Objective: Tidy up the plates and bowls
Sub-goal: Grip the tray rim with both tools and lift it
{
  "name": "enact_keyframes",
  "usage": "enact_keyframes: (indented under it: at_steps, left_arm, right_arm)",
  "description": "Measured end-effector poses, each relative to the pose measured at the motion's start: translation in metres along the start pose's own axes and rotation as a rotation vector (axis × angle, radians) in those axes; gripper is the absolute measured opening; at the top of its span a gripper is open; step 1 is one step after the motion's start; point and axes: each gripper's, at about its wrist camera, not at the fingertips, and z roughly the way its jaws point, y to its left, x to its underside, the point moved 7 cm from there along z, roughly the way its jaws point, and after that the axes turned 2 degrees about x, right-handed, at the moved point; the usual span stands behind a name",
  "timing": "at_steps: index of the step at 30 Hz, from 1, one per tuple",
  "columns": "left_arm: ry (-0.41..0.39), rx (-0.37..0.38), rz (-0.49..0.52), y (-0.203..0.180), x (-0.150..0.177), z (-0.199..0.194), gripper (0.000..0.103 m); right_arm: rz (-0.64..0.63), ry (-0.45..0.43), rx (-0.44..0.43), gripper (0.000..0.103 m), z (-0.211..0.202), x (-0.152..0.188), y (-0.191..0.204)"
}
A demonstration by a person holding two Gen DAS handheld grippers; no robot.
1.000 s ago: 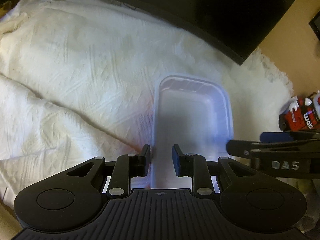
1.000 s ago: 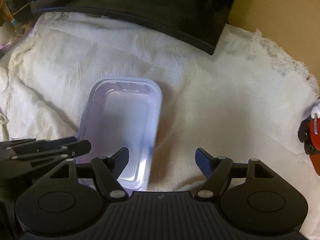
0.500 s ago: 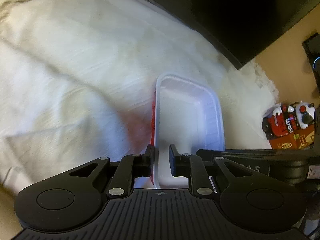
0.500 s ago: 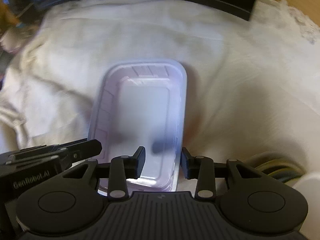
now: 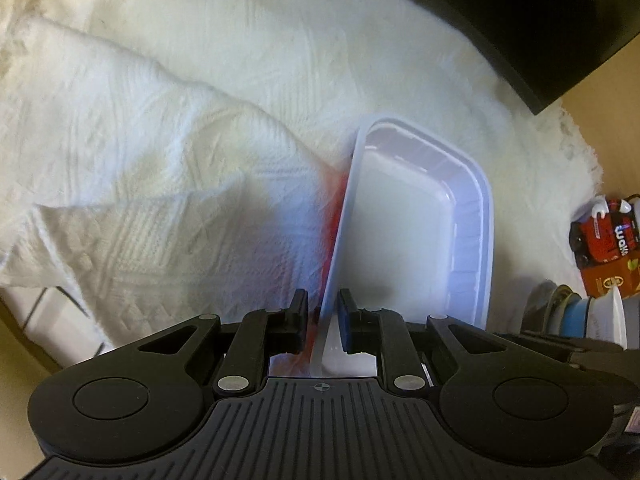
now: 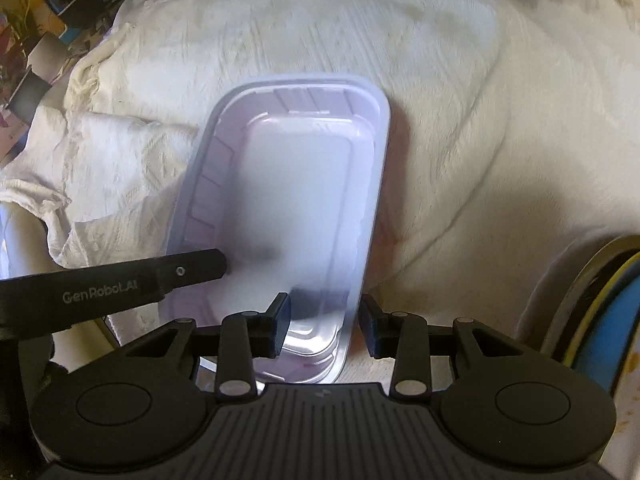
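Observation:
A pale lilac rectangular plastic tray (image 5: 416, 224) is held above the white cloth (image 5: 168, 128). My left gripper (image 5: 323, 316) is shut on the tray's left rim, with the tray tilted. In the right wrist view the same tray (image 6: 296, 184) shows from above. My right gripper (image 6: 323, 322) straddles the tray's right rim with a gap on each side, so it is open. The left gripper's finger (image 6: 192, 268) reaches in from the left.
A stack of plates and bowls (image 6: 600, 308) sits at the right edge; it also shows in the left wrist view (image 5: 592, 316). A red toy car on an orange box (image 5: 608, 240) stands at right. A black screen (image 5: 540, 12) lies behind the cloth.
The tray has been lifted and tilted by the left gripper. My right gripper closed toward the right rim, then opened again. The plate stack has come into view at right.

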Motion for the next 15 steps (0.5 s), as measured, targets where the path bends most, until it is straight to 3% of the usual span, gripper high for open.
enact_keyframes:
  at_steps: [8, 15]
  left_arm:
    - [-0.018, -0.036, 0.064, -0.012, -0.001, -0.009, 0.021]
    - [-0.137, 0.029, 0.080, -0.050, -0.021, -0.081, 0.021]
  right_arm:
    - [0.032, -0.062, -0.056, 0.037, -0.015, 0.004, 0.006]
    - [0.040, -0.234, -0.130, 0.037, -0.106, -0.018, 0.009]
